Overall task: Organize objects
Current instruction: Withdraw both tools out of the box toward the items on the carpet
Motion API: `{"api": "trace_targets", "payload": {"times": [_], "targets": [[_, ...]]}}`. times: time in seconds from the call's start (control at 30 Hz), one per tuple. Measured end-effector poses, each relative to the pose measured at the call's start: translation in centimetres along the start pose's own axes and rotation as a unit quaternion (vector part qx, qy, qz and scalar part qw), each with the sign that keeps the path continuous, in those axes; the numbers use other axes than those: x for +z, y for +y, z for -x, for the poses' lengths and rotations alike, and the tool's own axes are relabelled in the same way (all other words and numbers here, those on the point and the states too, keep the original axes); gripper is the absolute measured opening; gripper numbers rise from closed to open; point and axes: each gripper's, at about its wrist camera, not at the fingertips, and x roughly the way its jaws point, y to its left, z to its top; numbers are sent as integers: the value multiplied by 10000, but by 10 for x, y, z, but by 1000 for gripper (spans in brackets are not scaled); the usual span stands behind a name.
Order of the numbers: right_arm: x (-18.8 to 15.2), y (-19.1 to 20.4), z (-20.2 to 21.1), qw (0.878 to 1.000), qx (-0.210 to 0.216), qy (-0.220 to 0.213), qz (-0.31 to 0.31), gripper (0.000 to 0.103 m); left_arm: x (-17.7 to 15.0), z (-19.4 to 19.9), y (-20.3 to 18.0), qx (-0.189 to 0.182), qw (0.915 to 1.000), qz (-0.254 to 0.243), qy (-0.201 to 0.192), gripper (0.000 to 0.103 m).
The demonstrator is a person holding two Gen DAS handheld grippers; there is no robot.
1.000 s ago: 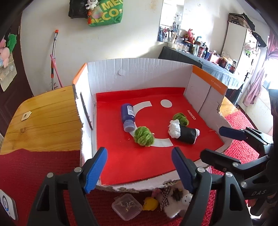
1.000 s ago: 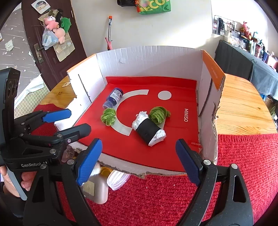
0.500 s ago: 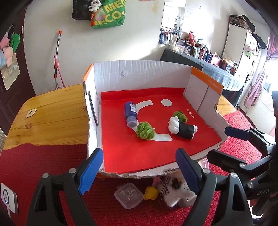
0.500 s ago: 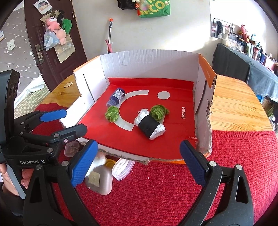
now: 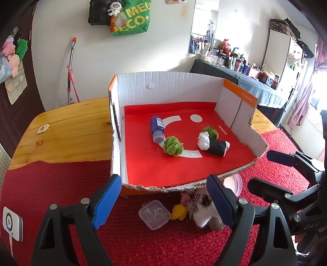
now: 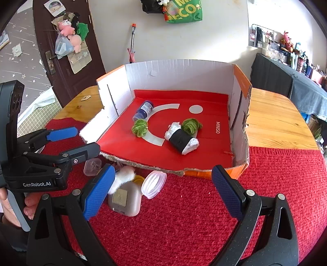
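A white wall (image 5: 163, 41) closes the back of the room, with a green bag (image 5: 130, 18) hung high on it and a mop (image 5: 71, 67) leaning below. At the left stands a dark brown door (image 6: 61, 51) with plush toys (image 6: 69, 34) hanging on it. A wooden table (image 5: 71, 133) is partly covered by a red cloth (image 6: 204, 214). To the right, a dark-draped counter (image 5: 255, 81) is crowded with bottles. Daylight enters from a curtained window (image 5: 314, 88) at far right.

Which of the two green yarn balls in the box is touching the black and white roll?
The green yarn ball nearer the MINISO lettering, pressed against the roll. The other ball lies apart, beside the blue bottle.
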Motion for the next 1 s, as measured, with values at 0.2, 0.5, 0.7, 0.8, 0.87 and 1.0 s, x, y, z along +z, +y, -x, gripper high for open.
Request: {"api": "trace_targets", "payload": {"times": [0.2,0.5,0.7,0.8,0.87,1.0], "targets": [[-9,3,5,10000,6,-3,17,97,-9,5,-4,0,10000,-36,-4,87],[-26,10,5,10000,27,59,22,97,-23,8,-4,26,10000,-47,43,87],[-34,16,4,9999,42,106,56,97,-34,9,0,56,10000,1,81,87],[-39,20,2,9998,59,152,87,97,-38,10,2,89,9999,6,101,87],[-40,23,0,9997,80,186,119,97,-40,10,4,113,9999,19,104,87],[-45,29,-3,9995,96,239,167,97,-44,9,10,172,9998,76,117,87]]}}
